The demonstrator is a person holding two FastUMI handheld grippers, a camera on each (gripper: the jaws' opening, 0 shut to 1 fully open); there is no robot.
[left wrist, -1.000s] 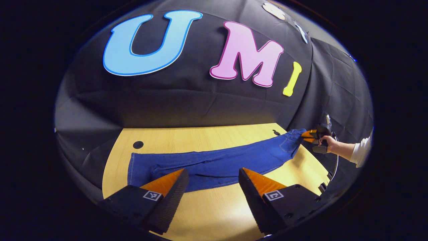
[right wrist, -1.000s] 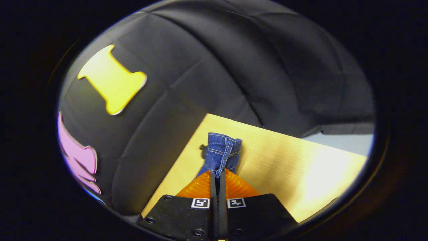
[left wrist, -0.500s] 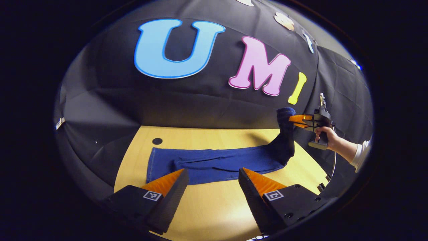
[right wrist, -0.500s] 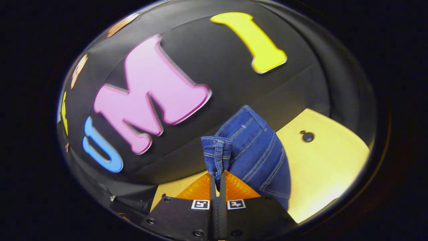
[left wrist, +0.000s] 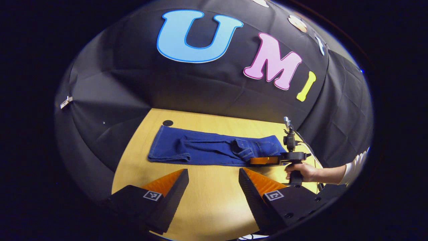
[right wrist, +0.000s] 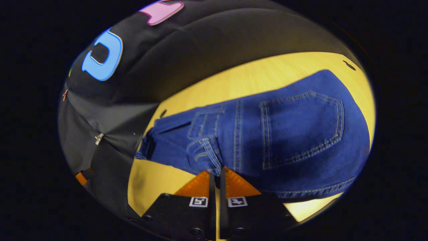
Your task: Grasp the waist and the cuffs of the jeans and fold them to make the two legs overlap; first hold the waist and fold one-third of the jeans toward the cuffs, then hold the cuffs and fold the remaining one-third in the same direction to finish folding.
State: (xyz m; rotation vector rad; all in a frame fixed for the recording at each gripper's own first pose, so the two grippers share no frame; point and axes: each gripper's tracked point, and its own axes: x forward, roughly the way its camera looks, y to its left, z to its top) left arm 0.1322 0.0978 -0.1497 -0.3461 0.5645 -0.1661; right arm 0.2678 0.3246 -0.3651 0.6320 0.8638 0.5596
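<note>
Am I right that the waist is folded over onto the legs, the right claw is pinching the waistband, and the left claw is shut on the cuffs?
Not quite. The left claw is open and holds nothing, hovering over bare table short of the jeans, as the left gripper view shows. The rest stands: the waist lies folded over the legs, and the right claw pinches the waistband.

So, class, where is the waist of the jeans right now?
In the left gripper view the waist lies folded over the jeans, right of their middle, on the table; the right gripper pinches it there.
</note>
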